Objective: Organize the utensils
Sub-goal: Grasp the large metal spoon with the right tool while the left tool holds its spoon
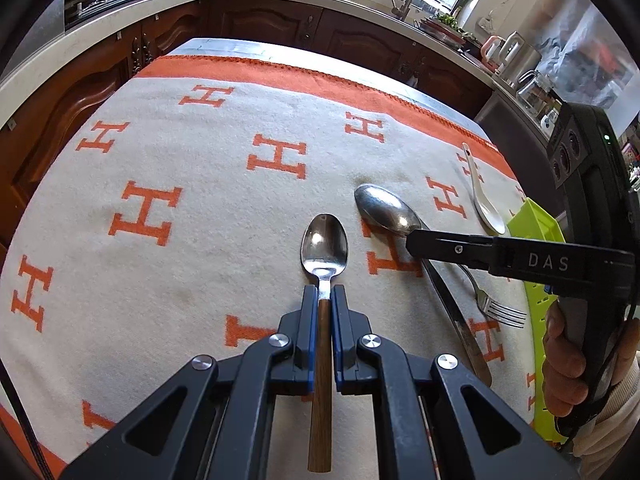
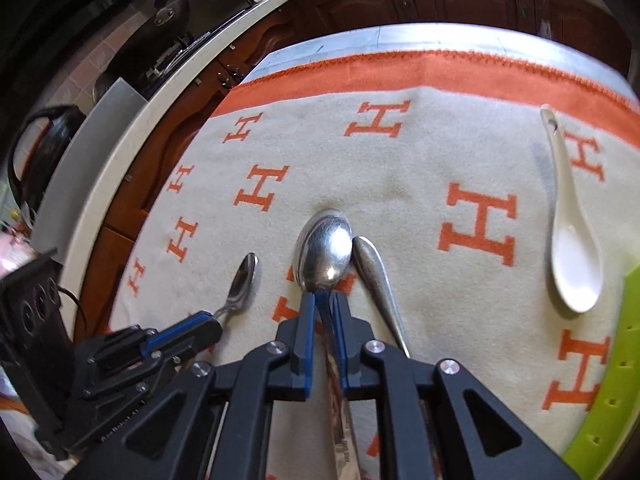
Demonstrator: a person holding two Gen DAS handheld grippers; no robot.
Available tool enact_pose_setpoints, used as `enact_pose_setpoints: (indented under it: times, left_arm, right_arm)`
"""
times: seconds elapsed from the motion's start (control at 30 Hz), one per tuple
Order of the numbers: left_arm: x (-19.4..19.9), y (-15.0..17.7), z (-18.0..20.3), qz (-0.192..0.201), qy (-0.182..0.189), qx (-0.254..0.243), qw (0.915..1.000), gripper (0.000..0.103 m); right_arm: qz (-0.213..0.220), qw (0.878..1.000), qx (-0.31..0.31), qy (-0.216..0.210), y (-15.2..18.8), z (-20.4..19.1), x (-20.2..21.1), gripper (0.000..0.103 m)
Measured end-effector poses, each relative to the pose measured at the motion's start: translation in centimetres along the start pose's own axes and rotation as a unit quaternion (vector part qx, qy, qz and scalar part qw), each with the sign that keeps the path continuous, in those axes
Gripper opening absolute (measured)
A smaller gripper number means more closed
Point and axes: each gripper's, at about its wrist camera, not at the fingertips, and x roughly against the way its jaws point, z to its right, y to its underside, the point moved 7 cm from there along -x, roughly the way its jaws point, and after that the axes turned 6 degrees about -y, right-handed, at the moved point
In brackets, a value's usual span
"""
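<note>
The left gripper (image 1: 324, 290) is clamped on a wooden-handled spoon (image 1: 325, 248) above the blanket (image 1: 180, 160); the right gripper (image 2: 323, 300) has narrow jaws around the big spoon's (image 2: 325, 252) neck, probably gripping it; a white spoon (image 2: 572, 248) lies near the green tray (image 2: 608, 380).

A wood-handled spoon (image 1: 325, 248) is pointing bowl-forward; a large steel spoon (image 2: 325, 252) is lying just right of it, beside a fork (image 1: 494, 304). A white ceramic spoon (image 2: 572, 240) is resting farther right, near the green tray (image 2: 604, 380).
</note>
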Motion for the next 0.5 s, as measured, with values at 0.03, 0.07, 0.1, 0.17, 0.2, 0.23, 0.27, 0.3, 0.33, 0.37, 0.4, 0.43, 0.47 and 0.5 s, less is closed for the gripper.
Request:
enact_pose_setpoints:
  times: [0.03, 0.07, 0.1, 0.17, 0.2, 0.23, 0.27, 0.3, 0.33, 0.37, 0.4, 0.43, 0.47, 0.5]
  left_arm:
    - [0.0, 0.0, 0.0, 0.0, 0.0, 0.0, 1.0, 0.004]
    - [0.0, 0.0, 0.0, 0.0, 0.0, 0.0, 1.0, 0.004]
    - [0.1, 0.0, 0.0, 0.0, 0.0, 0.001, 1.0, 0.004]
    - [0.0, 0.0, 0.0, 0.0, 0.0, 0.001, 1.0, 0.004]
    - [0.0, 0.0, 0.0, 0.0, 0.0, 0.001, 1.0, 0.004]
    - [0.0, 0.0, -0.1, 0.0, 0.0, 0.001, 1.0, 0.004]
    - [0.0, 0.0, -0.1, 0.0, 0.0, 0.001, 1.0, 0.004]
    - [0.0, -0.1, -0.1, 0.001, 0.0, 0.002, 1.0, 0.004]
    - [0.1, -0.1, -0.1, 0.002, 0.0, 0.002, 1.0, 0.004]
    - [0.1, -0.1, -0.1, 0.002, 0.0, 0.003, 1.0, 0.004]
    - [0.1, -0.2, -0.1, 0.003, -0.001, 0.003, 1.0, 0.004]
    - [0.1, -0.2, -0.1, 0.003, -0.001, 0.003, 1.0, 0.004]
    - [0.1, -0.3, -0.2, 0.003, -0.002, 0.004, 1.0, 0.004]
    - [0.1, -0.3, -0.2, 0.003, -0.002, 0.004, 1.0, 0.004]
  right_arm:
    - [-0.006, 1.0, -0.014, -0.011, -0.1, 0.3, -0.2, 0.014]
    - [-0.011, 0.999, -0.027, -0.022, -0.1, 0.5, -0.5, 0.015]
    - [-0.011, 0.999, -0.037, -0.035, -0.1, 0.7, -0.6, 0.016]
    - [-0.01, 0.997, -0.053, -0.05, -0.3, 0.9, -0.6, 0.016]
    - [-0.009, 0.997, -0.058, -0.054, -0.4, 0.9, -0.6, 0.016]
    - [-0.008, 0.996, -0.062, -0.058, -0.5, 1.0, -0.7, 0.016]
    - [-0.008, 0.996, -0.063, -0.061, -0.5, 1.0, -0.7, 0.016]
    - [-0.007, 0.996, -0.062, -0.065, -0.6, 0.9, -0.8, 0.016]
    - [-0.008, 0.996, -0.061, -0.067, -0.6, 0.9, -0.9, 0.016]
    - [-0.008, 0.996, -0.061, -0.07, -0.7, 0.8, -0.9, 0.016]
    - [-0.007, 0.996, -0.059, -0.072, -0.8, 0.8, -1.0, 0.016]
    - [-0.006, 0.996, -0.055, -0.073, -0.9, 0.6, -1.1, 0.016]
    - [-0.006, 0.996, -0.048, -0.072, -1.0, 0.4, -1.2, 0.015]
    - [-0.003, 0.997, -0.036, -0.064, -1.0, 0.1, -1.3, 0.014]
